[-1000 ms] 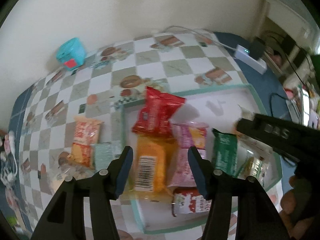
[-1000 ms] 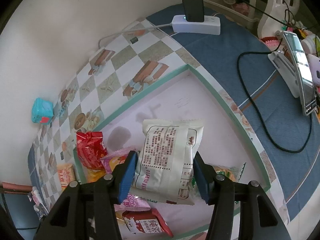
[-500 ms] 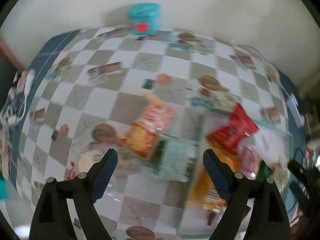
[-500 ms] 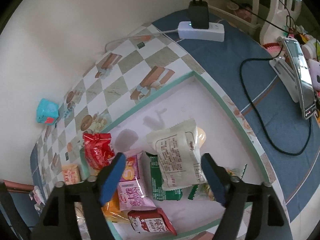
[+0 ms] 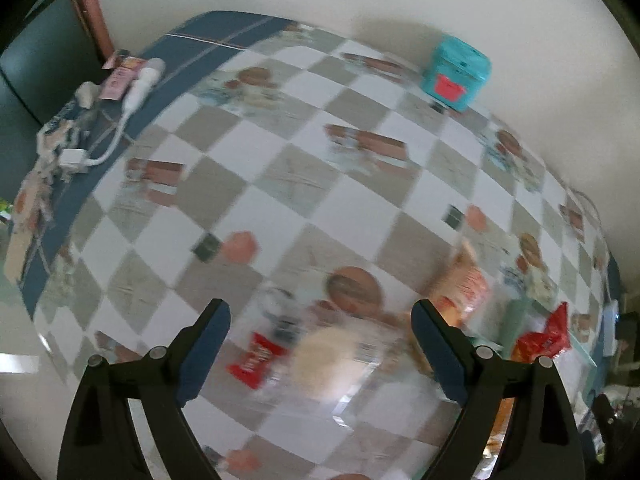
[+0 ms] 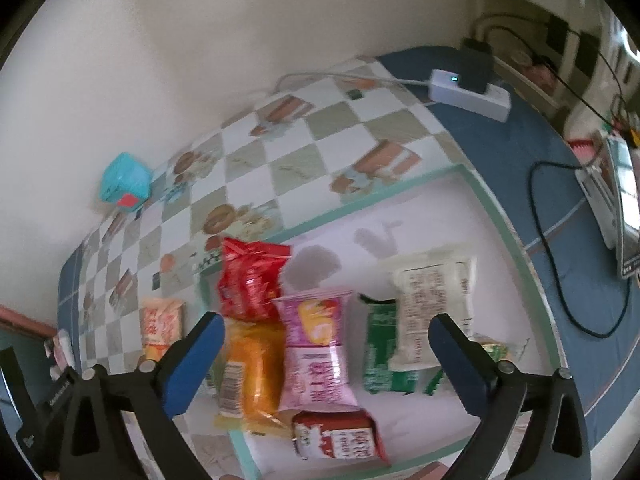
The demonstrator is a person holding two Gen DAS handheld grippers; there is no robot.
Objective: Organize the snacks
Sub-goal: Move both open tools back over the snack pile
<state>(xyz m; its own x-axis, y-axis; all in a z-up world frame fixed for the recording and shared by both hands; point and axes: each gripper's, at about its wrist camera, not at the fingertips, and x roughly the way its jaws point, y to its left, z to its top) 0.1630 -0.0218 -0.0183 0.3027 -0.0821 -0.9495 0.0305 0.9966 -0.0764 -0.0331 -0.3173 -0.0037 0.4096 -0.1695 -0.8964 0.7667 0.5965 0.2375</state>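
Observation:
My left gripper (image 5: 320, 340) is open and empty above a clear-wrapped round pastry (image 5: 324, 356) with a red label (image 5: 256, 360), lying on the checked tablecloth (image 5: 280, 184). An orange snack pack (image 5: 464, 288) lies to its right; it also shows in the right wrist view (image 6: 160, 326). My right gripper (image 6: 326, 354) is open and empty above the white tray (image 6: 516, 240). In the tray lie a red bag (image 6: 250, 280), an orange pack (image 6: 250, 372), a pink pack (image 6: 316, 344), a green pack (image 6: 380, 352), a white pack (image 6: 432, 304) and a red-white pack (image 6: 336, 440).
A teal box (image 5: 456, 68) stands by the wall; it also shows in the right wrist view (image 6: 124, 184). A white power strip (image 6: 468, 88) with cables lies on the blue cloth at the back right. A phone on a stand (image 6: 616, 200) is at the right. Cables (image 5: 116, 112) lie at the table's left.
My right gripper opened and let go of the white pack, which now lies in the tray. My left gripper opened wide and swung left from the tray to the pastry.

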